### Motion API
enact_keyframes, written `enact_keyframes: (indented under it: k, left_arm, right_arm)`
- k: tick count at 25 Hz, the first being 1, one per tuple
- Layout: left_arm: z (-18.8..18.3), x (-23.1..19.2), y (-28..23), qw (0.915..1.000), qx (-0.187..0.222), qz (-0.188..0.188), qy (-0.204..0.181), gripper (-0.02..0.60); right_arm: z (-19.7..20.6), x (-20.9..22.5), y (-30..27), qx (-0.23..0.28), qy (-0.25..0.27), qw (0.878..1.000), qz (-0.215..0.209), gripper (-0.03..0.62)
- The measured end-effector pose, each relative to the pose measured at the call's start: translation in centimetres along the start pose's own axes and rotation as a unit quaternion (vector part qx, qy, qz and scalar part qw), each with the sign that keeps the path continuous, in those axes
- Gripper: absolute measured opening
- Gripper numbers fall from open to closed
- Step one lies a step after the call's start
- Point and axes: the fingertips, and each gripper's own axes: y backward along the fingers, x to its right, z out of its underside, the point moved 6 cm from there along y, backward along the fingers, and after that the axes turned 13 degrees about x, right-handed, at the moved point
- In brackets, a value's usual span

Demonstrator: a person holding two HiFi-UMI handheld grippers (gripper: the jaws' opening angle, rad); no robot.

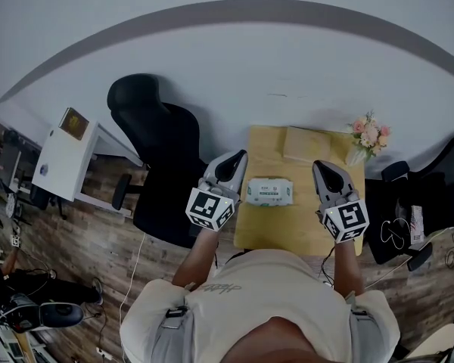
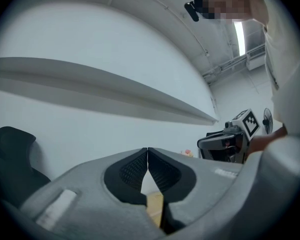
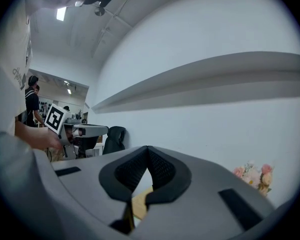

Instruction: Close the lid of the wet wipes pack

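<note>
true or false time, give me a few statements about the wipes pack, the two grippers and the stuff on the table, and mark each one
1. The wet wipes pack lies on the wooden table between the left gripper and the right gripper. True.
2. The left gripper is shut on the wet wipes pack. False: its jaws meet on nothing, off to the pack's side.
3. The flowers stand at the table's far right corner. True.
4. The right gripper's jaws are wide apart. False: they are together, with nothing between them.
</note>
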Motion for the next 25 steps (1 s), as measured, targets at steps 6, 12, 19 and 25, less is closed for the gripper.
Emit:
enact_keyframes:
  k: [6,12,19,25]
  left_arm:
    - [0.7,-0.2,0.9,0.9999,-0.009,0.001,0.015,0.018]
    - [1.9,-0.6,1.6,0.9994,-0.021,-0.002,0.028,0.018]
    - [2.1,0.5,1.1,0.9993,-0.02,0.01,0.028,0.018]
    - [2.5,0.9,0.3,0.9993,-0.025,0.016,0.024,0.018]
  right_arm:
    - [0.7,-1.1,-0.5,-0.015,0.0,1.0,-0.006,0.002]
    - [1.5,-1.4,-0.5,-0.023,-0.014,1.0,-0.001,0.002]
    - [1.9,-1.2,-0.2,-0.029,-0.015,0.999,0.001,0.002]
    - [2.8,-0.3,0.2,-0.033,-0.018,0.999,0.003,0.002]
